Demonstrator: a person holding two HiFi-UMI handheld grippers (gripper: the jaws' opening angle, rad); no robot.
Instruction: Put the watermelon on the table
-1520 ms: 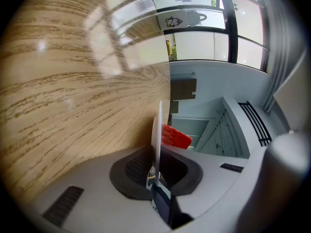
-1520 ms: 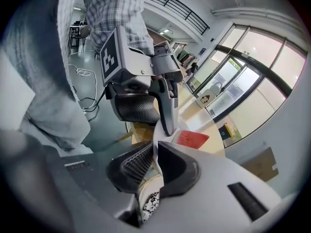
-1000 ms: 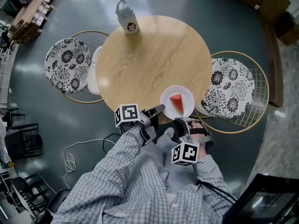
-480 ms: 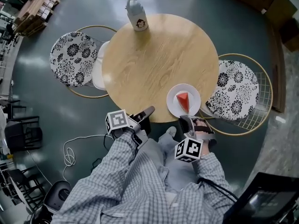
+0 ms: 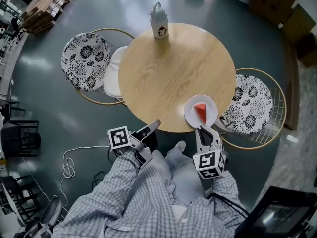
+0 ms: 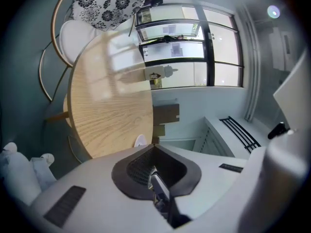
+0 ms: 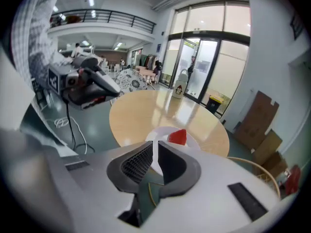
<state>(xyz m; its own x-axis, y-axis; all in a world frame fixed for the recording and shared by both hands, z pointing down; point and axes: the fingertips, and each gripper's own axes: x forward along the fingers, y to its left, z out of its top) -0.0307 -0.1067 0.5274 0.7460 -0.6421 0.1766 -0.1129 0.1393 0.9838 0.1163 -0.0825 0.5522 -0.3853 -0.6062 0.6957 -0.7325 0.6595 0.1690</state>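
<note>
A red wedge of watermelon lies on a white plate at the near right edge of the round wooden table. My right gripper points at the plate from just off the table edge, jaws shut and nothing in them. In the right gripper view the watermelon and the plate sit just beyond the right gripper. My left gripper hangs at the table's near edge, left of the plate, shut and empty. The left gripper looks along the table.
A white bottle with a cartoon face stands at the table's far edge. Floral-cushioned wire chairs stand to the left and right of the table. A white cable lies on the dark floor at the left.
My left gripper has drawn back leftward, away from the plate. My right gripper has turned and come up to point at the plate. The head view has shifted.
</note>
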